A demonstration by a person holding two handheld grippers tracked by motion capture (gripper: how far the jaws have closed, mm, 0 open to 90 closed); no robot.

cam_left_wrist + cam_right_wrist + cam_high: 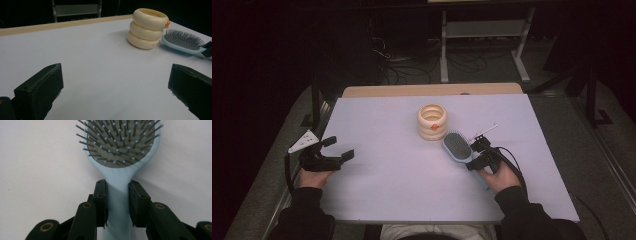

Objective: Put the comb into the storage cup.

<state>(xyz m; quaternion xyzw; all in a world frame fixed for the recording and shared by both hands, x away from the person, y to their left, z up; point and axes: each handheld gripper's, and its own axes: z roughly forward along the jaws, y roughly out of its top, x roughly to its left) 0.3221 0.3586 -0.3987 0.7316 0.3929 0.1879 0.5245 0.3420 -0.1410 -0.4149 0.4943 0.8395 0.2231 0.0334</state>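
1. Two grippers are in my hands at the bench (377,190), and I find almost no writing to read: the cream ringed holder (148,28) carries a tiny reddish mark low on its bottom ring in the left gripper view, too small for me to make out.
2. I see no brand or label on the hairbrush (120,157); its light blue back and grey bristle pad are plain.
3. My right gripper (117,193) is clamped on the hairbrush, one jaw pressed against each side of the blue handle just below the bristle head.
4. From the high view, the hairbrush (458,147) lies on the bench right of centre, bristles up, with its head just beside the holder (432,121); I cannot tell whether they touch.
5. An orange knob sticks out from the holder's side nearest the brush.
6. My left gripper (333,151) sits at the bench's left edge, well apart from both things.
7. Its jaws stand wide apart with nothing between them but bare bench surface in the left gripper view.
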